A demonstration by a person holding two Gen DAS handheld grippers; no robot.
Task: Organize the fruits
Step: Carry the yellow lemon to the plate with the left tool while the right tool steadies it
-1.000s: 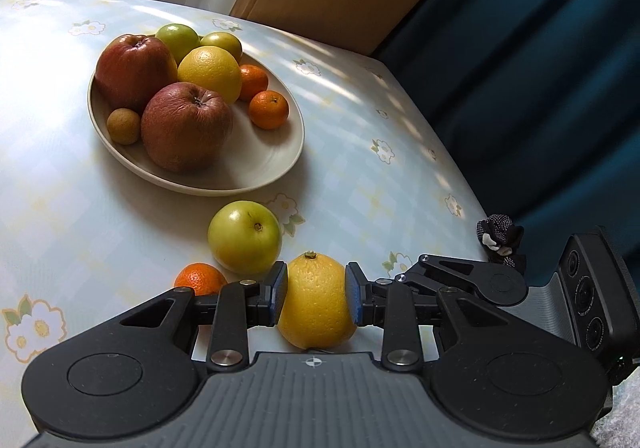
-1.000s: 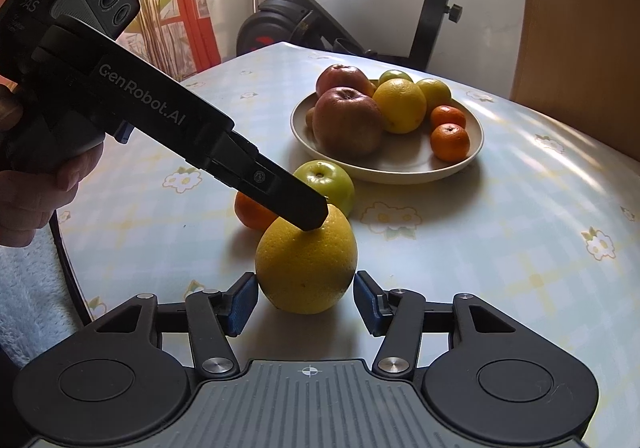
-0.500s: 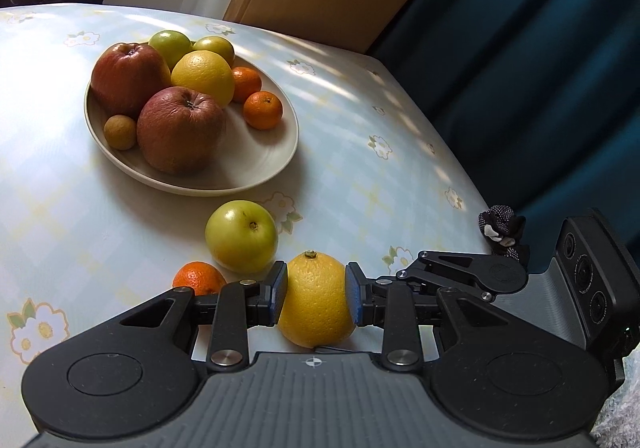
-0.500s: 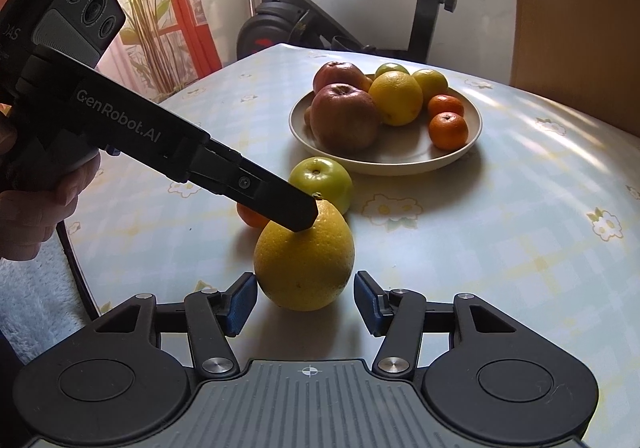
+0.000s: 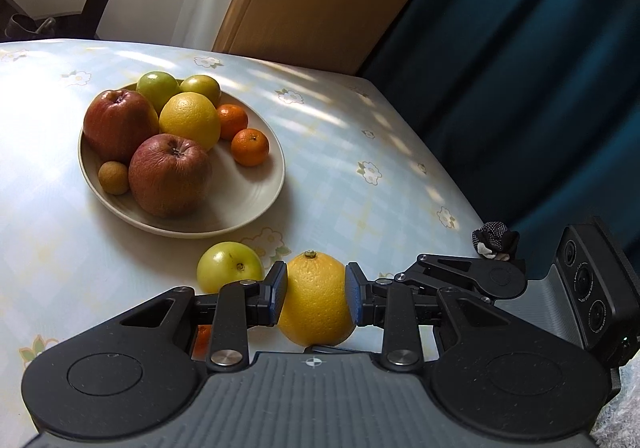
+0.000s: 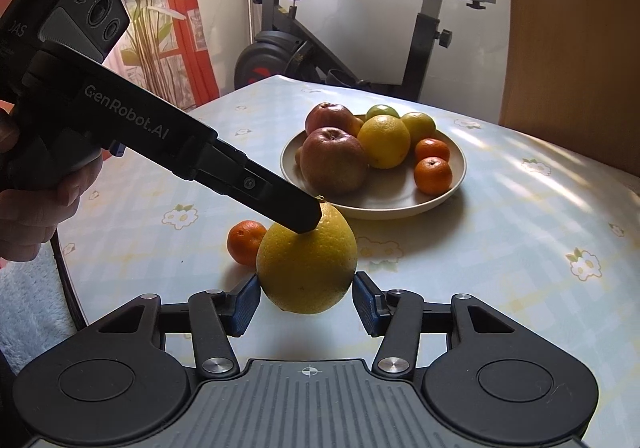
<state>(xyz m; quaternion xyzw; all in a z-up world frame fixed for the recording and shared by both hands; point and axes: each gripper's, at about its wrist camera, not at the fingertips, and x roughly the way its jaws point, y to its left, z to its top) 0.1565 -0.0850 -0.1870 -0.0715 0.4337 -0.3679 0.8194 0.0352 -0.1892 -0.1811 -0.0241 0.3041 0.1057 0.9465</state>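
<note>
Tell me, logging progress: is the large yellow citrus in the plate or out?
Out: large yellow citrus sits clamped in left gripper, short of beige plate.

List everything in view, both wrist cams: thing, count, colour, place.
Plate: 1, beige, on the table, holding fruit.
Apples: 2, dark red, on the plate.
Big citrus on plate: 1, yellow, plate centre.
Green fruits: 2, at the plate's far edge.
Mandarins on plate: 2, orange, on the plate's right side in the left view.
Small round fruit: 1, tan, by the plate's rim.
Held citrus: 1, yellow, between the pads.
Green apple: 1, on the table.
Loose mandarin: 1, orange, on the table.
Table: 1, pale floral cloth.
Exercise bike: 1, black, behind the table.
Left gripper: clamped on the held citrus.
Right gripper: pads flank the citrus, contact unclear.
Hand: 1, holding the left gripper.
</note>
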